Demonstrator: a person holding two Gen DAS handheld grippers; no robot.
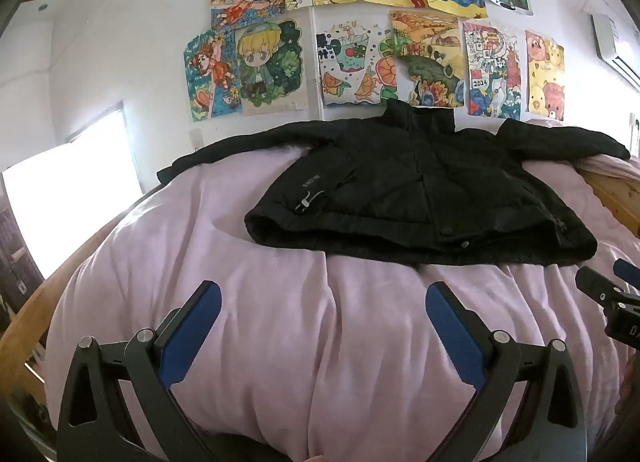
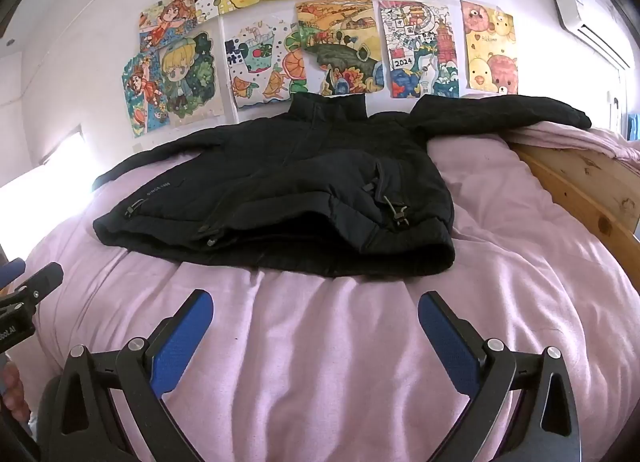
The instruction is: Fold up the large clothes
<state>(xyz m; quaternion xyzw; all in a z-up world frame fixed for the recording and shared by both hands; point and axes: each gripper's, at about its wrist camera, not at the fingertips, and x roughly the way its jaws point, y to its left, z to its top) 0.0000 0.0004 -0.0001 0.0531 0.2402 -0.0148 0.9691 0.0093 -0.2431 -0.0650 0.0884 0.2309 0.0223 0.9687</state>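
**Two grippers wide open, jacket unfolded on the bed**

Two grippers hang side by side above the near part of a pink quilt [image 1: 280,302], each with its blue-padded fingers spread wide and nothing between them. The left gripper [image 1: 322,306] and right gripper [image 2: 316,314] are both short of the black padded jacket [image 1: 420,198], not touching it. The jacket lies flat, front up, on the far half of the quilt, hem toward the grippers, collar against the wall, sleeves stretched out left and right. Colourful children's drawings [image 2: 340,38] cover the white wall beyond it. A wooden bed frame [image 2: 592,190] runs along the right side, with an air conditioner [image 2: 576,14] mounted high above it.
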